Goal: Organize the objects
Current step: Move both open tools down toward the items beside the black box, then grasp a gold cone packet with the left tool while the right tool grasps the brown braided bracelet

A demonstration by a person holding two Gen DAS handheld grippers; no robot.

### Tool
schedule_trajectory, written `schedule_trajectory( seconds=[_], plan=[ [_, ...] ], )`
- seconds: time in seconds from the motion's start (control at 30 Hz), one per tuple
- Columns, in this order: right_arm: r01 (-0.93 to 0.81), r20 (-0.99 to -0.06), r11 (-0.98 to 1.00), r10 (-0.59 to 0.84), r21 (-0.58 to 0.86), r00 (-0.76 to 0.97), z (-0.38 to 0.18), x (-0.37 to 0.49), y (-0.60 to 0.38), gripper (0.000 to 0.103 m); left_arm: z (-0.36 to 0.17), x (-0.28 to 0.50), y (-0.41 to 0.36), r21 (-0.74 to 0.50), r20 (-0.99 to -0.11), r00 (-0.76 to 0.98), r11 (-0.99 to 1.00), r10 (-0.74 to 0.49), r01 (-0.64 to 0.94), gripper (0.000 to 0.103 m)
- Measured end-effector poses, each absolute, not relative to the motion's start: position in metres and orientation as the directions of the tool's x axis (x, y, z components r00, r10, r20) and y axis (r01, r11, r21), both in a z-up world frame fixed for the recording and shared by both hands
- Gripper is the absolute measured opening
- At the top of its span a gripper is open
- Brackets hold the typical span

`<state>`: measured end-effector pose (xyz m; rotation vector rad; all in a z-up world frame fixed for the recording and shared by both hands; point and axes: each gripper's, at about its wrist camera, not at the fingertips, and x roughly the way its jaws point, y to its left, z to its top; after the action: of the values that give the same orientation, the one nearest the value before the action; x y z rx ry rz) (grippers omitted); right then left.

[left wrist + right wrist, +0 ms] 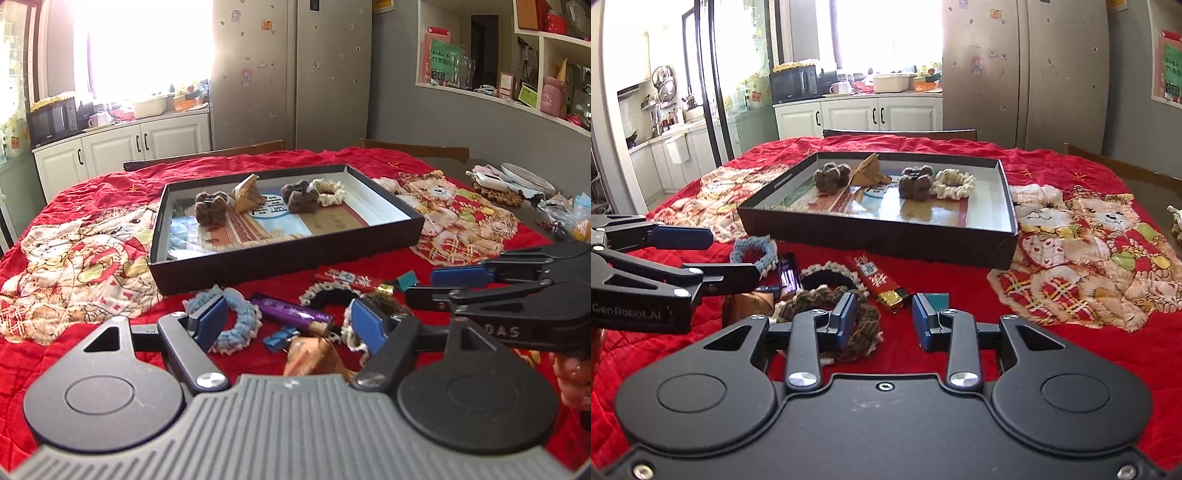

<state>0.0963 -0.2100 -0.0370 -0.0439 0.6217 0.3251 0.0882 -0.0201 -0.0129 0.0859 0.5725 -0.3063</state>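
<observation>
Several loose items: a small heap lies on the red quilt (92, 325) covering the bench, just ahead of both grippers and nearer than the box.
Box (280, 258): black, shallow and open-topped, beyond the heap, straight ahead of both grippers; it stands on the quilt.
Box contents: two brown fuzzy scrunchies (833, 177), a tan folded packet (870, 170) and a cream scrunchie (955, 183), all toward the far side.
Left gripper (291, 319): jaws spread wide, nothing between the pads.
Beside left gripper's left finger: a blue scrunchie (242, 325), touching or just behind the blue pad; I cannot tell which.
Between left gripper's fingers: a purple wrapped bar (291, 312) lies on the quilt, with a small blue clip (279, 338) and an orange wrapper (314, 356) nearer the camera.
Right gripper (884, 321): jaws partly apart, holding nothing; bare quilt shows in the gap.
At right gripper's left finger: a brown and cream scrunchie (864, 332), partly hidden by the pad.
Ahead of right gripper: a red and gold bar (881, 282), a black scrunchie with cream trim (831, 278) and a teal card (940, 298).
Farther right: bear pictures on the quilt (1089, 258).
</observation>
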Motion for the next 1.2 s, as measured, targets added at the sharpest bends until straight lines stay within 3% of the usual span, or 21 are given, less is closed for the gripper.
schedule_trajectory(
  seconds=[0.5,0.83,1.2],
  plan=[
    [-0.308,-0.611,0.942,0.324,0.134,0.723,-0.063,0.113,-0.207,0.031,-0.036,0.092,-0.024,-0.026,-0.586,0.766,0.951,-0.265,0.309,0.083],
    [-0.33,-0.615,0.937,0.33,0.118,0.716,-0.069,0.107,-0.201,0.014,-0.045,0.097,-0.021,-0.039,-0.6,0.758,0.956,-0.255,0.291,0.083],
    [-0.302,-0.596,0.947,0.306,0.111,0.742,-0.069,0.093,-0.212,0.013,-0.055,0.102,-0.02,-0.059,-0.621,0.739,0.955,-0.262,0.289,0.08]
  ],
)
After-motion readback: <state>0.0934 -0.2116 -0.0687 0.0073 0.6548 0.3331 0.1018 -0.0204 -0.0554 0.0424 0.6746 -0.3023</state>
